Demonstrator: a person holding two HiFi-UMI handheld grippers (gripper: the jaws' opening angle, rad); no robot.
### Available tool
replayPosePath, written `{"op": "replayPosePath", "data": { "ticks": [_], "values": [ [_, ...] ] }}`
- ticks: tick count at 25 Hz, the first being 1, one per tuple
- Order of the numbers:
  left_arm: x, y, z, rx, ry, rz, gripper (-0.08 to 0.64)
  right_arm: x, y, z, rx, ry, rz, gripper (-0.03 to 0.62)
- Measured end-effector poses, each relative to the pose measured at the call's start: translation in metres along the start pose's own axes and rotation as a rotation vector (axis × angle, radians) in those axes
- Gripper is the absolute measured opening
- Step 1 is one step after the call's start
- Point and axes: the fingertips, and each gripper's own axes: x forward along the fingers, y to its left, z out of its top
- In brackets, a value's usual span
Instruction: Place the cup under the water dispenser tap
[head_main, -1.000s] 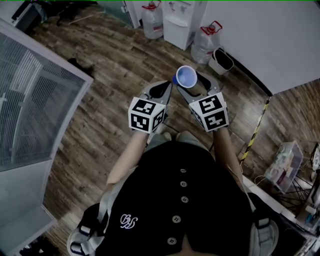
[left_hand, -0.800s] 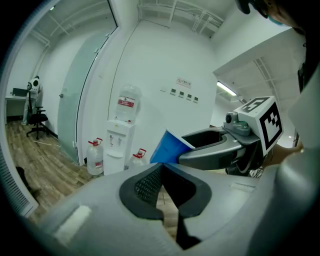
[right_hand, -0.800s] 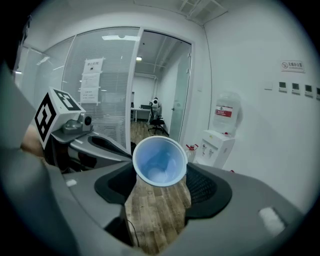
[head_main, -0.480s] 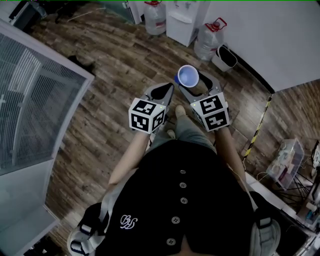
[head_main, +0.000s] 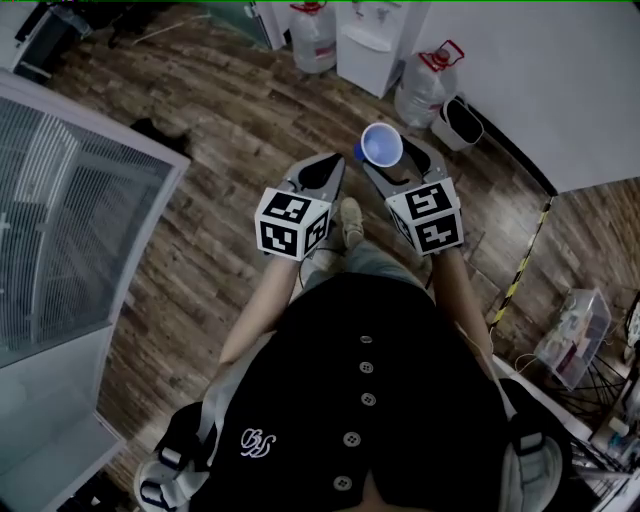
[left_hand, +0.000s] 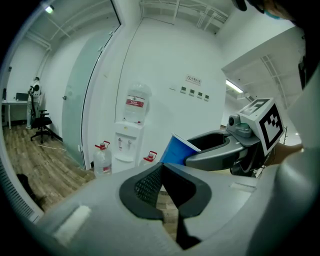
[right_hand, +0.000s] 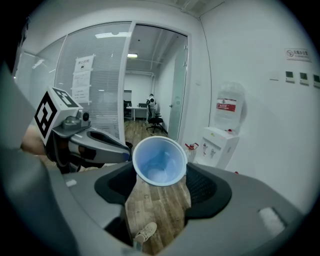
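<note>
Right gripper view: right claw (right_hand: 160, 176) grips empty blue cup (right_hand: 159, 160).

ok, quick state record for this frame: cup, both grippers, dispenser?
cup: blue outside, white inside, looks empty, clamped in right gripper
right gripper: shut on cup, held out over the wood floor
left gripper: jaws together, nothing between them, beside the right one
water dispenser: white, against the wall ahead; cup not yet under its tap
near dispenser: water jug and bin
</note>
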Motion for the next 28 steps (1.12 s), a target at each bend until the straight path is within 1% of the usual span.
{"op": "replayPosePath", "data": {
  "ticks": [4,8,13,16,19,22,28],
  "values": [
    [0.032,0.026,0.021,0.014,0.011,0.01,-0.001,0.033,-0.036,0.02,0.005,-0.023,-0.003,0.308],
    [0.059,0.056,0.048,0.062,0.014,0.039,0.0,0.067,-0.062,0.044,-0.013,-0.033,0.016,0.308],
    [0.101,0.089,0.082,0.068,-0.006,0.049,0.0,0.105,-0.093,0.068,-0.035,-0.043,0.042,0.307],
    [0.127,0.106,0.097,0.074,-0.014,0.061,-0.001,0.127,-0.115,0.076,-0.049,-0.038,0.055,0.307],
    [0.146,0.12,0.104,0.056,-0.019,0.073,0.0,0.144,-0.132,0.08,-0.053,-0.025,0.066,0.305],
    [0.16,0.129,0.104,0.035,-0.013,0.078,0.0,0.157,-0.147,0.08,-0.054,-0.021,0.065,0.305],
    [0.179,0.136,0.095,0.022,0.032,0.067,0.0,0.172,-0.155,0.076,-0.039,0.001,0.08,0.304]
  ]
}}
